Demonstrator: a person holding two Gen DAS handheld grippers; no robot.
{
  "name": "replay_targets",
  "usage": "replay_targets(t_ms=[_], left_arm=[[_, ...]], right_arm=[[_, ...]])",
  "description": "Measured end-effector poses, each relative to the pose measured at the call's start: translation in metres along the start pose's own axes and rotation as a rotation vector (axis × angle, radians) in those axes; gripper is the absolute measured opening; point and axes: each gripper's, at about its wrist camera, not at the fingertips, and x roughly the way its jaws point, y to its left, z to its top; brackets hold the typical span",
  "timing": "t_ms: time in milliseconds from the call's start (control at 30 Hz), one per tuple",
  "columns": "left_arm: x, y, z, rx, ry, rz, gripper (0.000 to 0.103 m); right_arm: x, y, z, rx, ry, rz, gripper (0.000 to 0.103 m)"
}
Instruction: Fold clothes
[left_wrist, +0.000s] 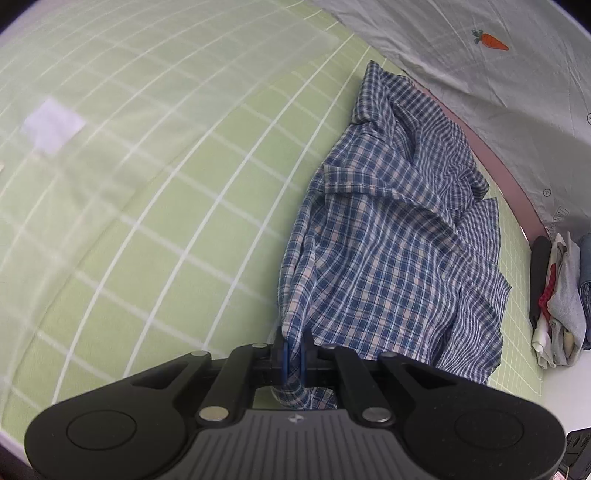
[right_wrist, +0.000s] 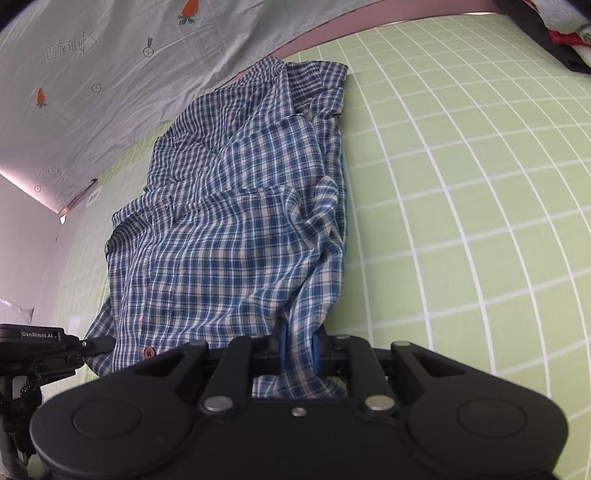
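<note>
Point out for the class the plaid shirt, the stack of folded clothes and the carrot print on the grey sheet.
plaid shirt (left_wrist: 391, 266), left wrist view, on its rumpled middle panel.
stack of folded clothes (left_wrist: 561, 295), left wrist view, on the grey garment's folded edge.
carrot print (left_wrist: 493, 40), left wrist view, on the orange body.

Green grid-checked bed (left_wrist: 155, 206): crumpled plaid shirt (left_wrist: 388, 240), clothes stack (left_wrist: 557, 295) at edge.

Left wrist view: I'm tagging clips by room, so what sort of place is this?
Probably a bedroom: a green checked sheet like a bed's, a carrot-print quilt at its edge, and a clothes pile beside the shirt.
</note>
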Motion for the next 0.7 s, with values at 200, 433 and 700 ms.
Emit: replay_targets(t_ms=[200, 433, 700], left_arm=[[-0.019, 0.022, -0.032, -0.107, 0.035, -0.018, 0.005], [-0.045, 0.027, -0.007, -0.394, 0.02, -0.232, 0.005], [-0.054, -0.021, 0.06, -0.466, -0.048, -0.416, 0.005]], right_arm=[[-0.02, -0.002, -0.031, 0.047, 0.068, 0.022, 0.013], [-0.041, -0.033, -0.007, 0.303, 0.032, 0.207, 0.011], [-0.052, -0.018, 0.059, 0.367, -0.087, 0.348, 0.01]])
